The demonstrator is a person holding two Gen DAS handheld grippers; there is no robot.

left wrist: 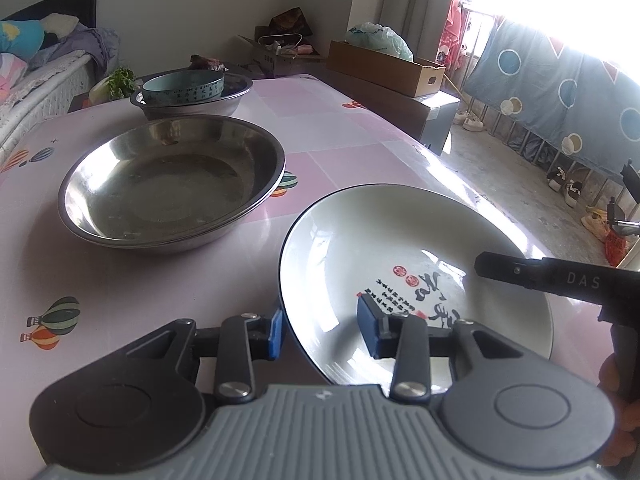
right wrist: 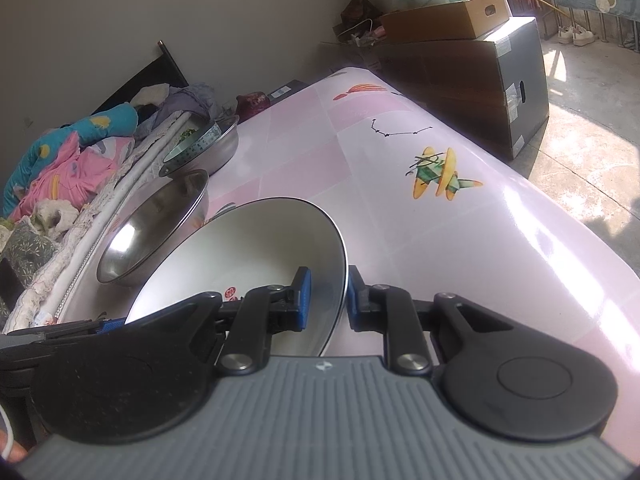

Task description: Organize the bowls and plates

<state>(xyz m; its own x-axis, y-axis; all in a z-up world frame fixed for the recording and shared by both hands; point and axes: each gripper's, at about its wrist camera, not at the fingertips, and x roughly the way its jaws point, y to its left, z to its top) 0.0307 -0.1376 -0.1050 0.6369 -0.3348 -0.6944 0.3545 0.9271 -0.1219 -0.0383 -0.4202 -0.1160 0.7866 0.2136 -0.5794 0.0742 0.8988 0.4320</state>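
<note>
A white plate [left wrist: 380, 248] with a black rim and calligraphy is at the near right of the pink table [left wrist: 344, 136]. My left gripper [left wrist: 320, 330] is open astride its near-left rim, the outer pad touching the rim and the inner pad over the white inside. My right gripper [right wrist: 328, 300] is shut on the plate's [right wrist: 248, 248] right rim, and the plate tilts up on that side. One of its fingers [left wrist: 504, 268] reaches over the plate from the right. A large steel basin [left wrist: 172, 184] sits to the left. Behind it a teal bowl [left wrist: 182, 86] lies in a second steel basin [left wrist: 192, 106].
The table's right edge [right wrist: 560, 216] drops to a concrete floor. A cardboard box [left wrist: 388, 66] on a dark cabinet stands beyond the far corner. A bed with heaped clothes [right wrist: 72, 168] runs along the table's left side. A hand [left wrist: 616, 400] grips the right handle.
</note>
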